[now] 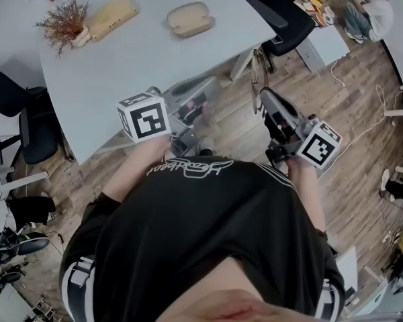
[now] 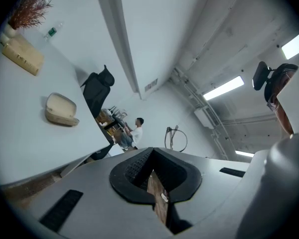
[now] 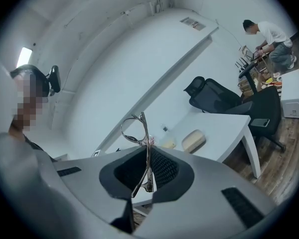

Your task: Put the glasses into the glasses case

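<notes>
The beige glasses case (image 1: 190, 19) lies closed at the far side of the white table (image 1: 121, 66); the same case (image 2: 61, 110) (image 3: 193, 140) shows in both gripper views. My right gripper (image 1: 262, 95) (image 3: 148, 156) hangs over the wooden floor off the table's near right edge, shut on the thin metal-framed glasses (image 1: 257, 72) (image 3: 138, 131), which stick up from the jaws. My left gripper (image 1: 203, 92) (image 2: 150, 169) is at the table's near edge, its jaws together with nothing between them. The glasses (image 2: 175, 139) also show small in the left gripper view.
A wooden block (image 1: 111, 16) and a dried plant (image 1: 64, 22) sit at the table's far left. A black office chair (image 1: 282, 20) stands right of the table, another chair (image 1: 23, 119) at the left. A person (image 1: 369, 12) crouches far right.
</notes>
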Demonstrator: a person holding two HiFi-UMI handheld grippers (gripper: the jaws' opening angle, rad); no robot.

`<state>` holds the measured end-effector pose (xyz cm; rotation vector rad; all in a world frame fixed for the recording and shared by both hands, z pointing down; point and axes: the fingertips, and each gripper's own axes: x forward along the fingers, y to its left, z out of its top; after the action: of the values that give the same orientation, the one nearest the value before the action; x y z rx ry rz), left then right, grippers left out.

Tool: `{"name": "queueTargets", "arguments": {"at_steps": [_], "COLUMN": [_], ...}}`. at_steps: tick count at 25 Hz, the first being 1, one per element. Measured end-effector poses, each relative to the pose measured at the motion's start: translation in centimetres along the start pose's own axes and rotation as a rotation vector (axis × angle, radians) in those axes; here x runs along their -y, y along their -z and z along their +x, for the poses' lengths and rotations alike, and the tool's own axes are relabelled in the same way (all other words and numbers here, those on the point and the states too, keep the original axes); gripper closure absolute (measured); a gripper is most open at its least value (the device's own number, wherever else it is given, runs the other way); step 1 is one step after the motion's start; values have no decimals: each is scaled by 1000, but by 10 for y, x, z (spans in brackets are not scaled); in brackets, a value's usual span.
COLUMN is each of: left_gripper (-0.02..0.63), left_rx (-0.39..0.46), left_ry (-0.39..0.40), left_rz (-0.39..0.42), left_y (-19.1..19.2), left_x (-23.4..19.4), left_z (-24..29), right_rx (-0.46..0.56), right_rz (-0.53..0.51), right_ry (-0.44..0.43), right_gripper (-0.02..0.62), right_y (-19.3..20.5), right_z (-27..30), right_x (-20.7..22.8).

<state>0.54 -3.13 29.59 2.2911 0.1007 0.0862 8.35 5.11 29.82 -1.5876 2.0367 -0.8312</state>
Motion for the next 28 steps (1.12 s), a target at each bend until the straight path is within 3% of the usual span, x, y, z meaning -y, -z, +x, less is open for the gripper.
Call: {"name": "queueTargets", "arguments": {"at_steps": [7,16,28], "left_gripper": [600,600,600], "left_rx": [33,57,146], "left_ry": [-30,-75,-193], "left_rz": [10,32,-16], "left_y": [-46,-67,-102], "left_x": [-46,-65,-116], "left_z": [3,0,3], "right_rx": [0,2,-91], "right_rz": [-13,-28,-14], "right_ry": [-14,-54,-132], "right_gripper": [569,569,569], "right_y": [-22,-34,-55], "right_z": [54,81,153], "right_x": [25,35,72]}}
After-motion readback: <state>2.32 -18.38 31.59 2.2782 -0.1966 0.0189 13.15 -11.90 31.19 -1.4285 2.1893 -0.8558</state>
